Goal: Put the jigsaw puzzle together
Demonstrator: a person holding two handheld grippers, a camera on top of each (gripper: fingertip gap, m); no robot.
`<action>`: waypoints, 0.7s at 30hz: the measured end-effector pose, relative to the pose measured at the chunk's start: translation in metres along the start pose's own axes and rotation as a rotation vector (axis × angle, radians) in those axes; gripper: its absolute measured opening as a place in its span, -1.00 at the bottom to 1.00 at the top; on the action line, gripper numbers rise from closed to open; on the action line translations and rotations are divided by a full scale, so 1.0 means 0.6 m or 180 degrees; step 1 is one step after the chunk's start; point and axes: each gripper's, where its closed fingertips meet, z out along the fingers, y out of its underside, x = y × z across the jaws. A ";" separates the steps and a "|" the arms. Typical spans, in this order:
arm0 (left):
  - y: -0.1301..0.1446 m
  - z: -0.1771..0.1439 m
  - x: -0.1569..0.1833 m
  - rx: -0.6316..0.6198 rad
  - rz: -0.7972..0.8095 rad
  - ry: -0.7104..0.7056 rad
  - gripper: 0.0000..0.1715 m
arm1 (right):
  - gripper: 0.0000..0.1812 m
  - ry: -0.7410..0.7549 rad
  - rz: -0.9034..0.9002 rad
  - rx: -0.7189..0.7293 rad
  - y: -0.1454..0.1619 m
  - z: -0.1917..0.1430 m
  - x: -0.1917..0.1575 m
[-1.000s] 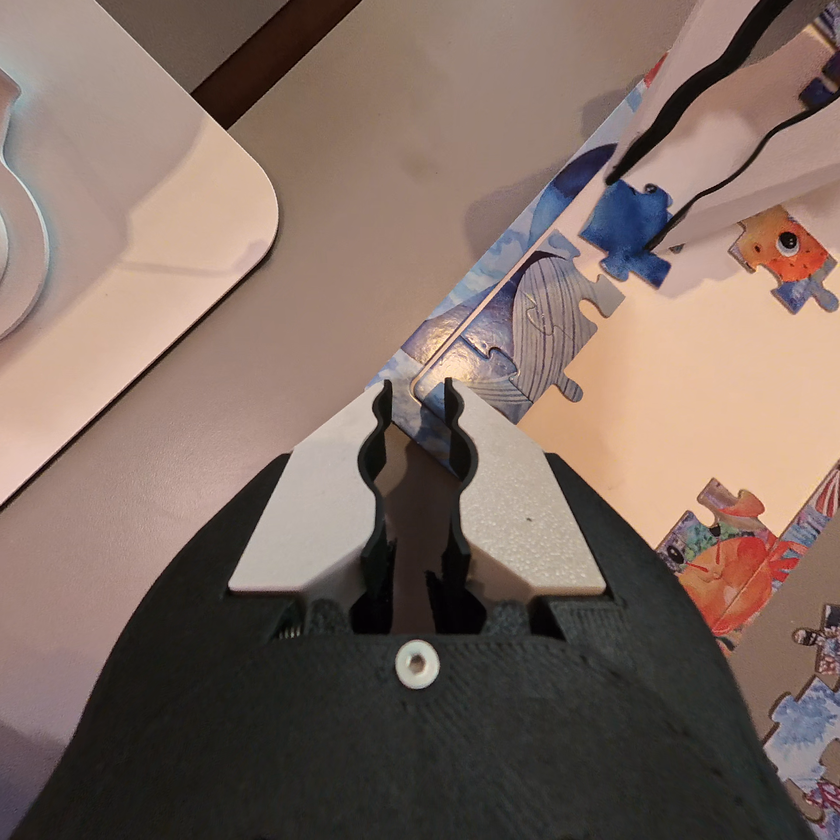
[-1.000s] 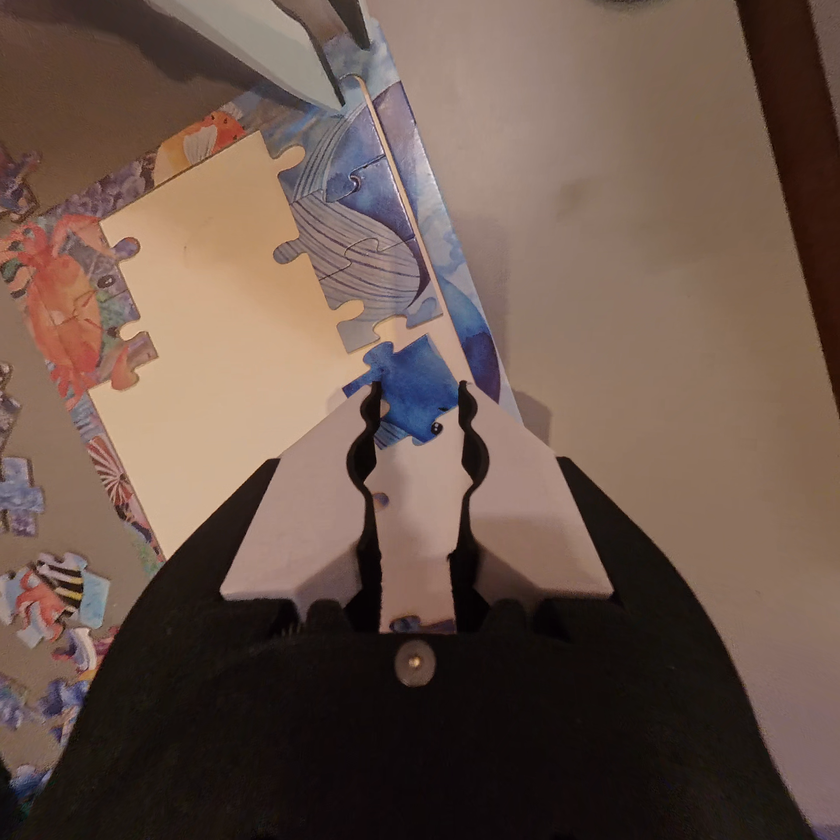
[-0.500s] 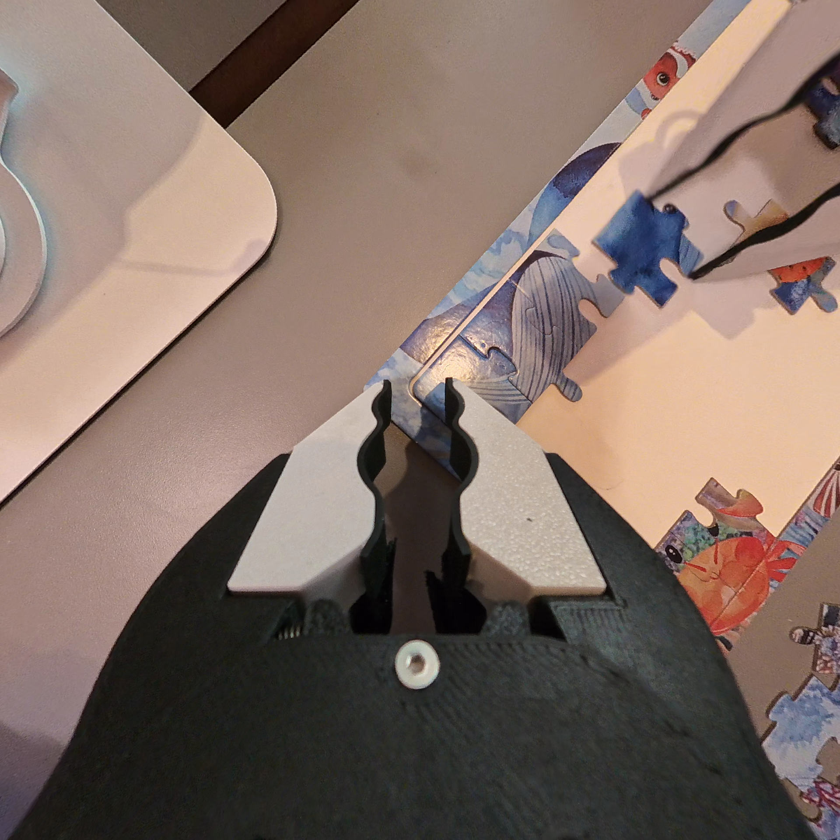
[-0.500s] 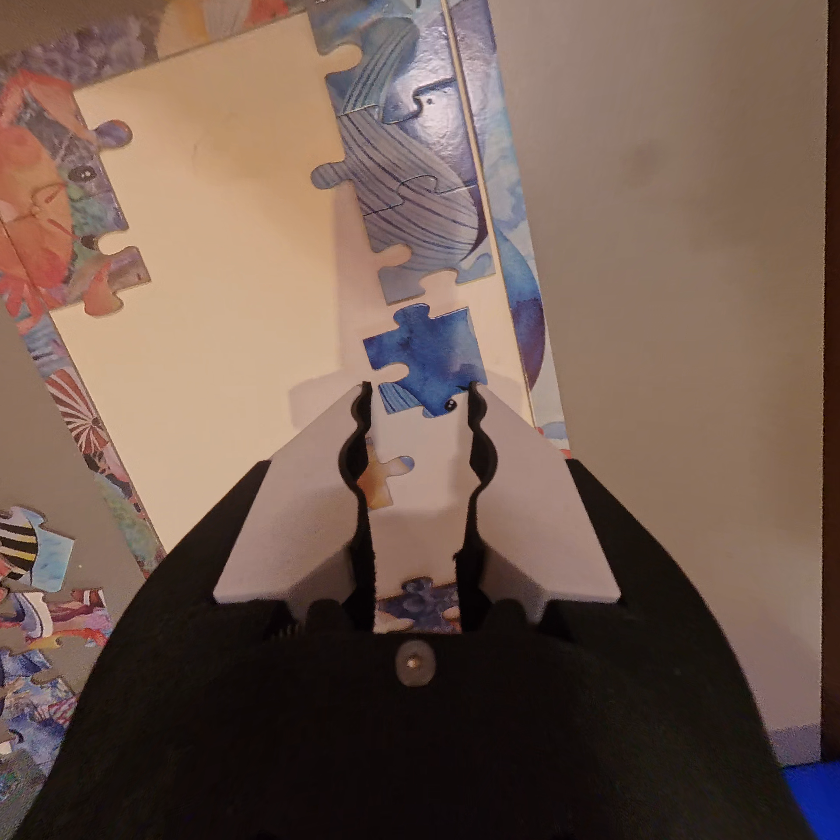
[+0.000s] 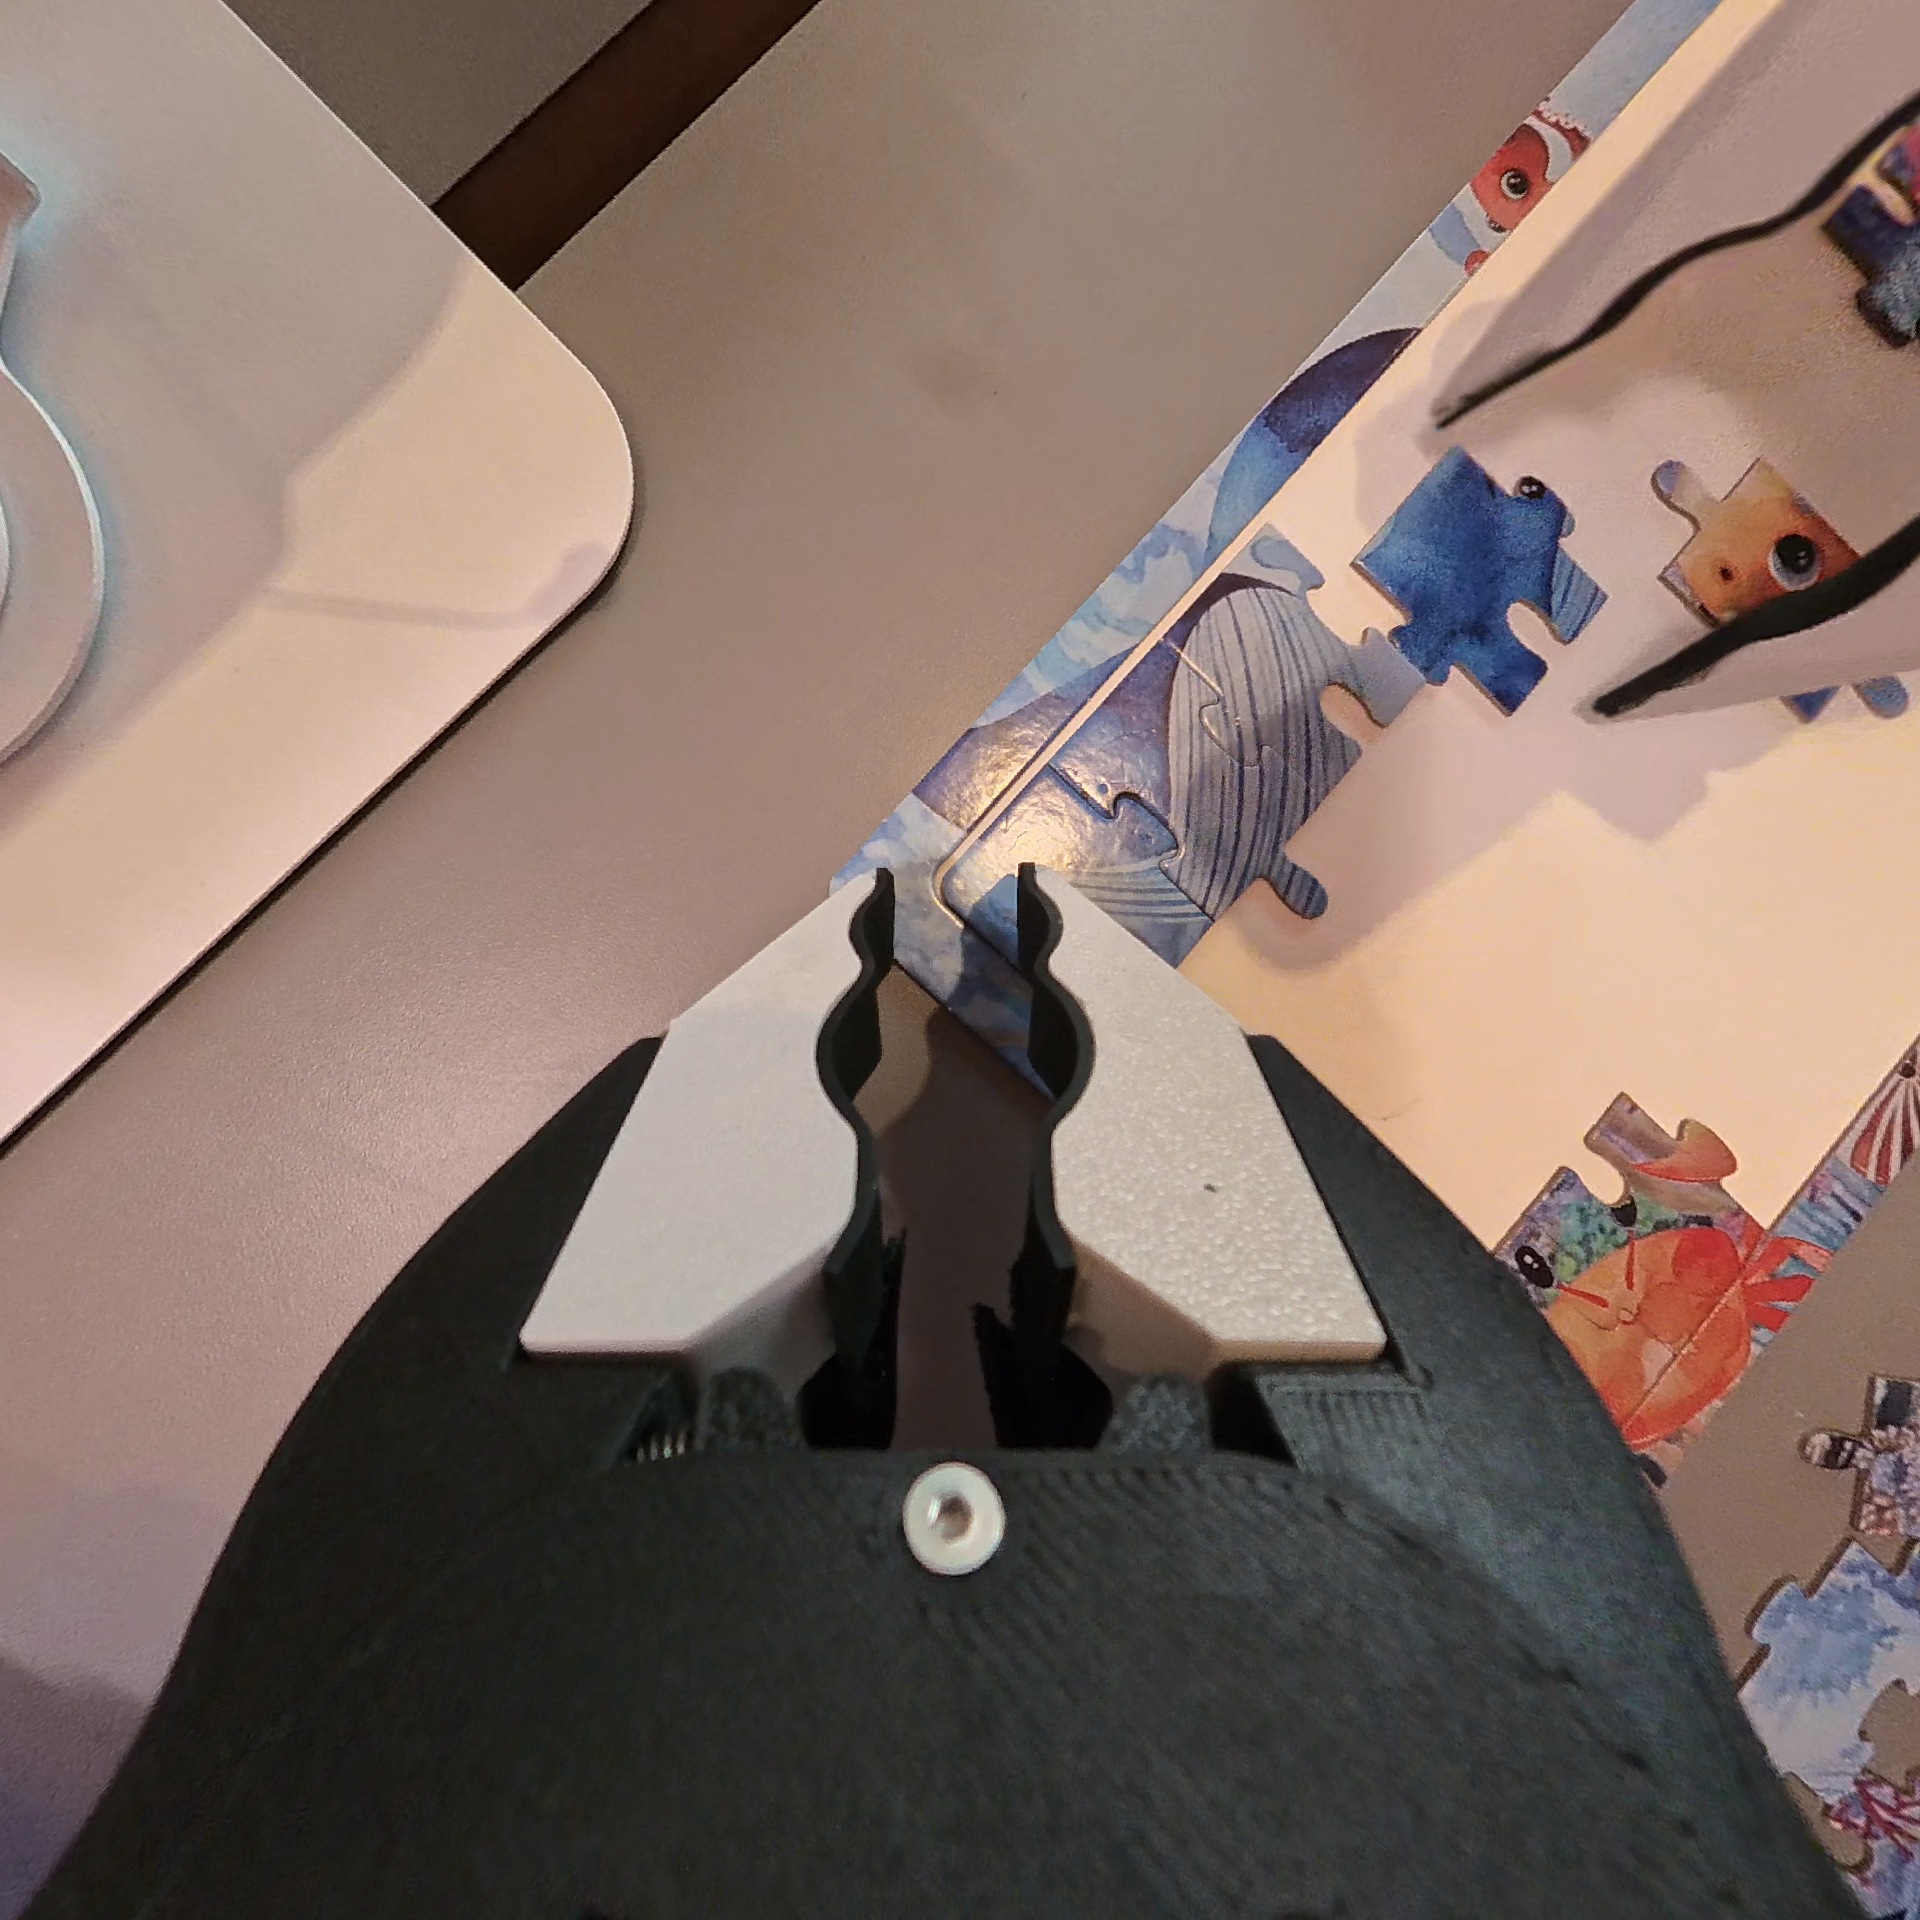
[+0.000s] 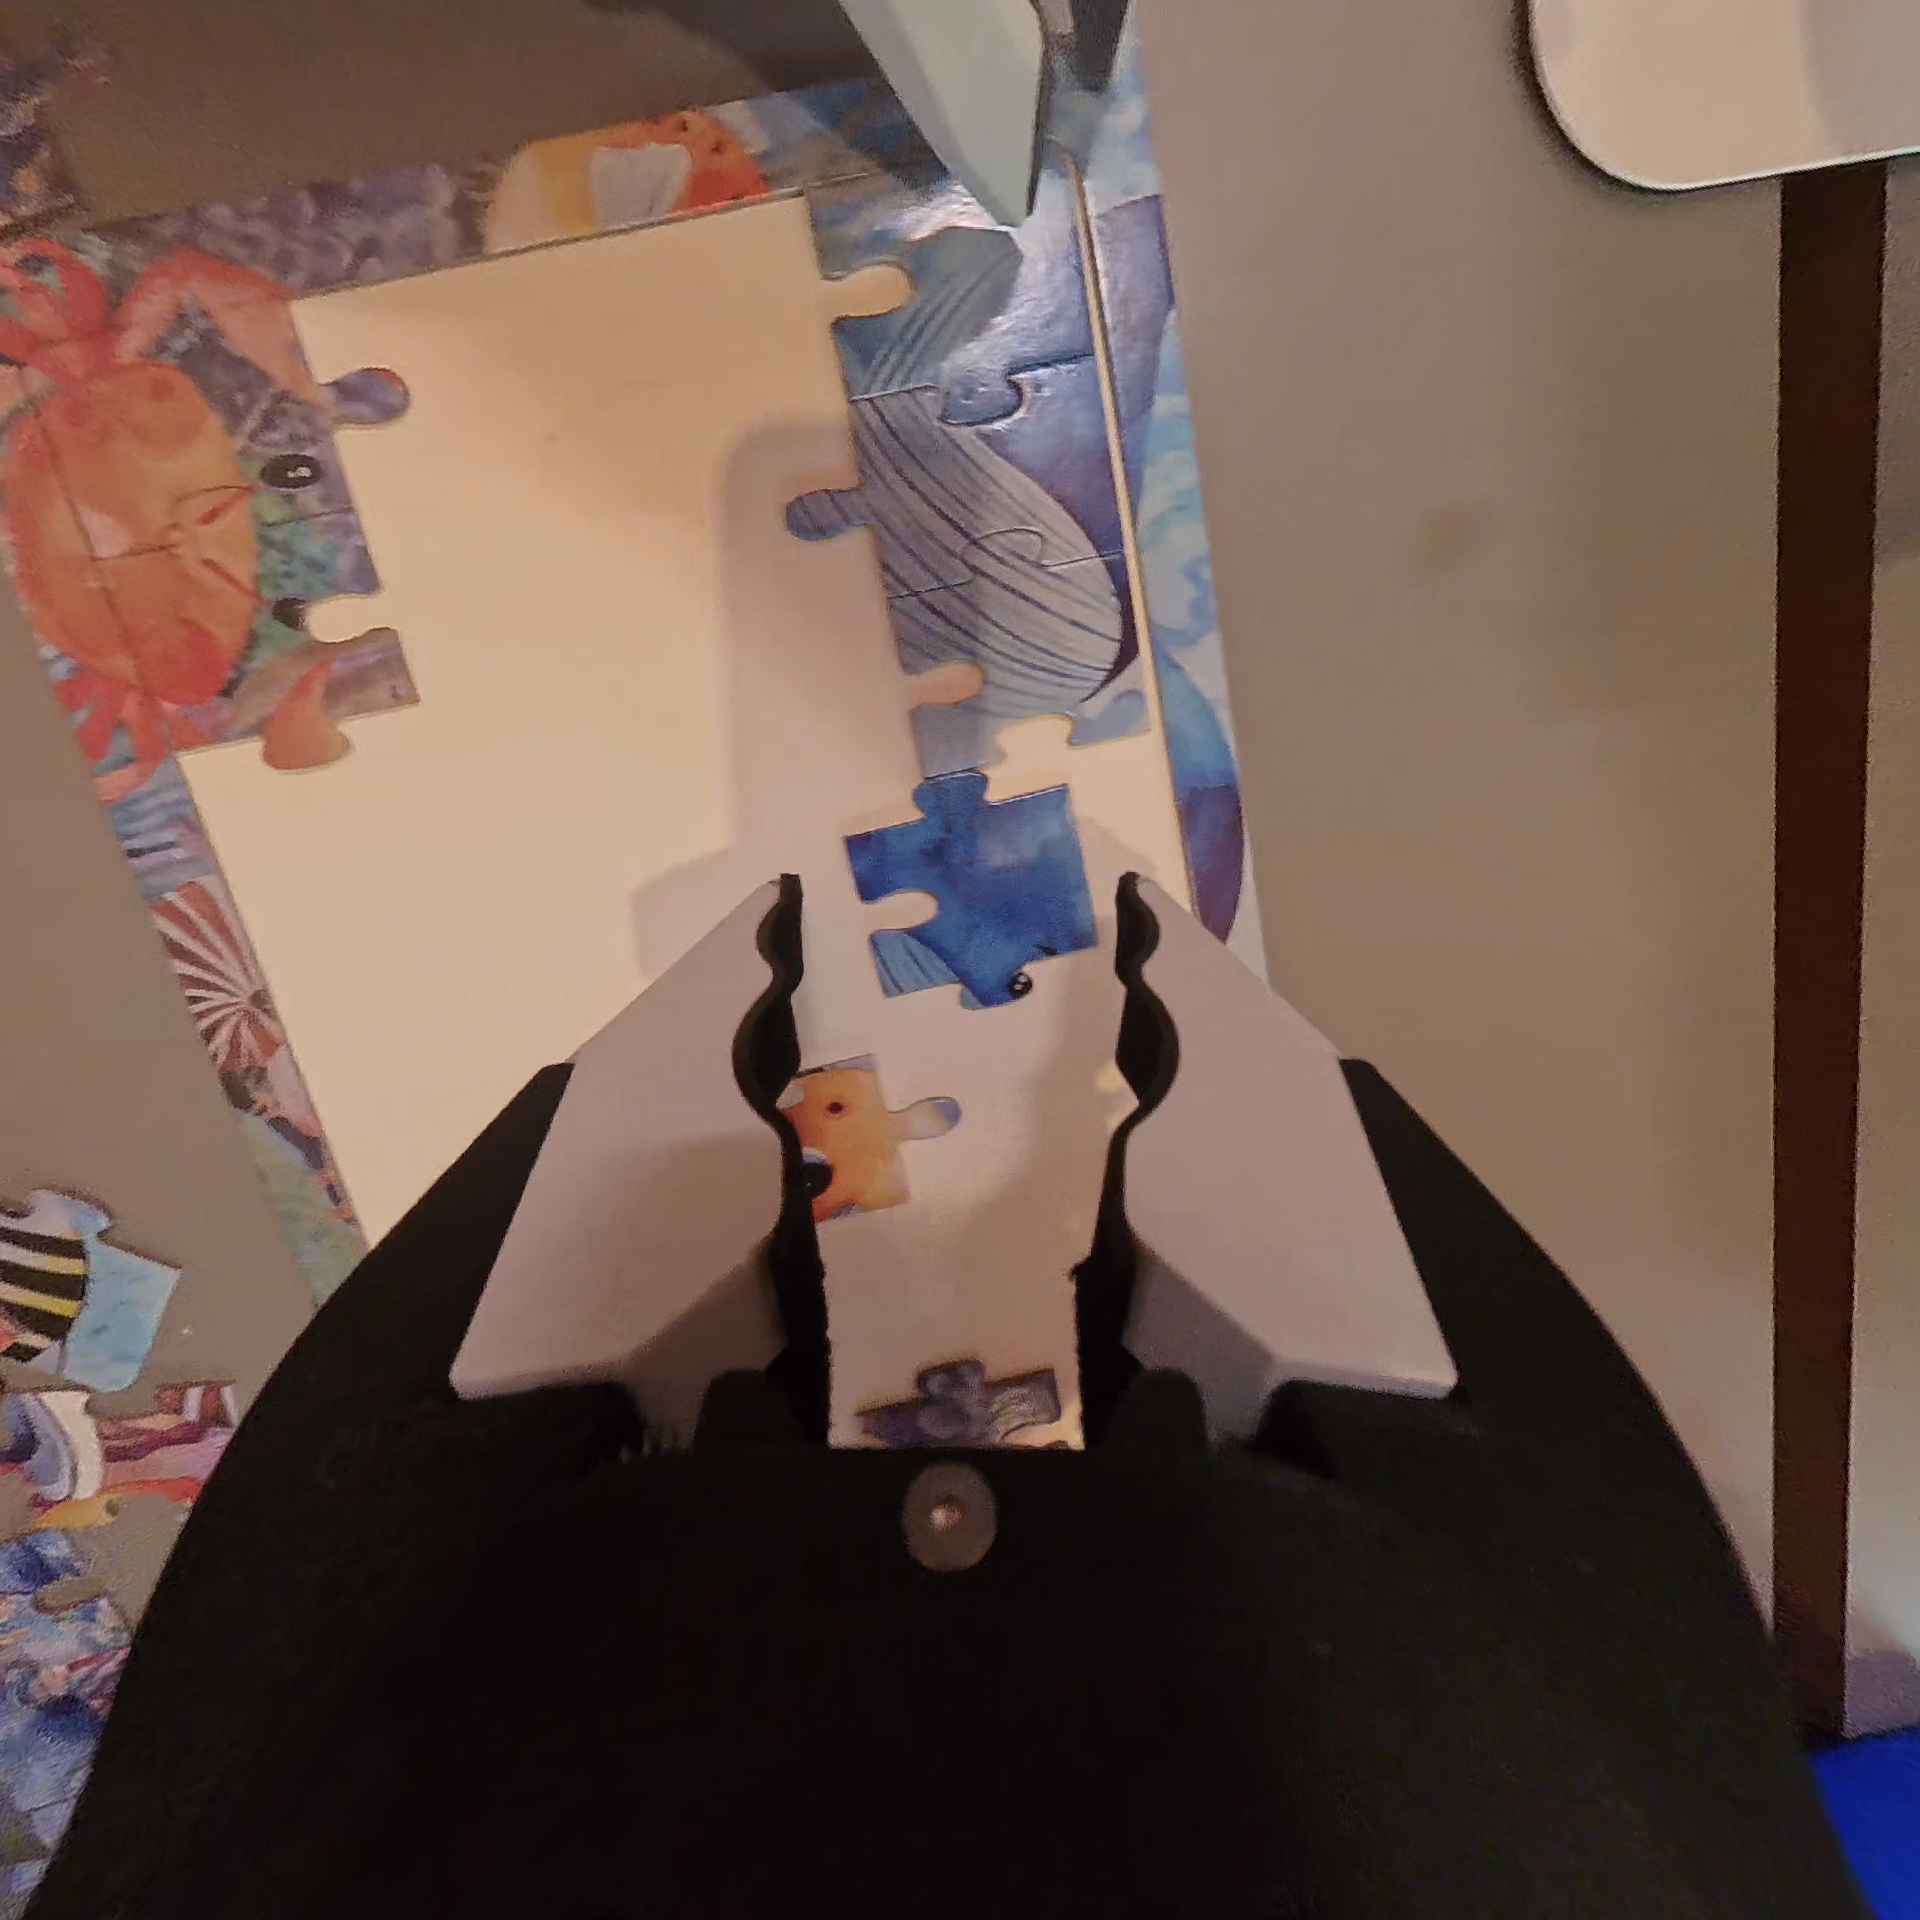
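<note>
Puzzle tray lies flat on the grey table, and its cream middle is mostly bare. Its frame has sea pictures all around.

I see a row of whale pieces already joined along one side of the tray. In the left wrist view the same whale pieces sit near the tray's corner. On the far side from the whale, the crab pieces are joined up too.

One dark blue piece lies loose on the cream part. It sits just beside the end of the whale row, but it is not locked in. There is a thin gap between them. In the left wrist view the blue piece looks a bit turned.

My right gripper is open wide and holds nothing. Its tips are on either side of the blue piece's near end, and I cannot tell if they touch it. An orange fish piece lies loose between its fingers, closer to the camera.

My left gripper has only a narrow gap and holds nothing. Its tips are at the tray's corner.

More loose pieces lie on the table beside the tray. A white board lies on the table, well apart from the tray.
</note>
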 end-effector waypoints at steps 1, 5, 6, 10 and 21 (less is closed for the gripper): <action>0.000 0.000 0.000 0.0001 0.0001 0.0003 -0.74 | -0.33 -0.0016 -0.0006 -0.0006 0.003 0.004 0.005; 0.000 0.000 -0.001 0.0013 -0.0008 0.0020 -0.75 | -0.43 -0.0174 -0.0033 0.0063 0.007 0.017 0.003; 0.000 0.000 -0.001 0.0015 -0.0011 0.0022 -0.76 | -0.50 -0.0204 -0.0028 0.0084 0.007 0.017 0.000; -0.001 0.000 -0.003 0.0033 -0.0028 0.0041 -0.78 | -0.50 -0.0205 -0.0036 0.0063 0.012 0.014 -0.003; -0.001 0.000 -0.003 0.0037 -0.0038 0.0043 -0.78 | -0.50 -0.0390 -0.0190 0.0164 -0.010 0.000 -0.054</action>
